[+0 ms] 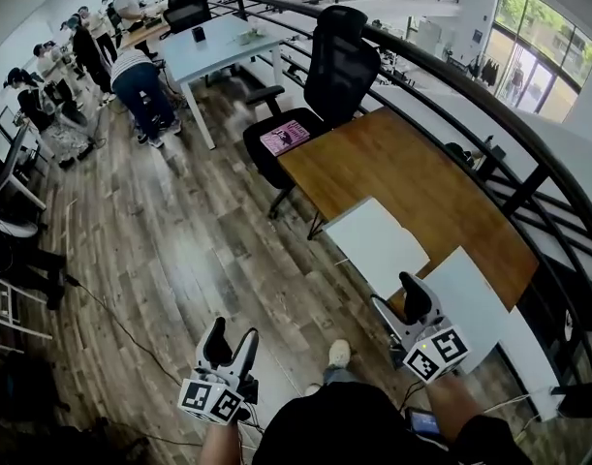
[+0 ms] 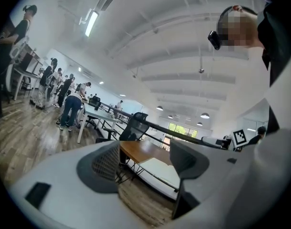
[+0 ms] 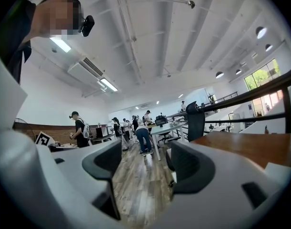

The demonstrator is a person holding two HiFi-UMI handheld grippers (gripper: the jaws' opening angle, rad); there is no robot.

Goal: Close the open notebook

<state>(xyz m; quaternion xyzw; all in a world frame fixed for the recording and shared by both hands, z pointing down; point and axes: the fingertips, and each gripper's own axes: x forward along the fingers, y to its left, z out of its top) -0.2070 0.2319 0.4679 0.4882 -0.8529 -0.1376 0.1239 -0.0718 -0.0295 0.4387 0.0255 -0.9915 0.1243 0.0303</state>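
Left gripper [image 1: 233, 345] and right gripper [image 1: 412, 300] both stand wide and empty. Best is to catch 1 outer edge of the notebook [image 1: 373, 245] and fold it over slowly.

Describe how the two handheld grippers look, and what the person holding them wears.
The left gripper and right gripper match. Each has a pale grey moulded body, dark jaw pads with a fine grid texture, and a cube of black-and-white square markers at the rear. The person wears a dark top that leaves the forearms uncovered.
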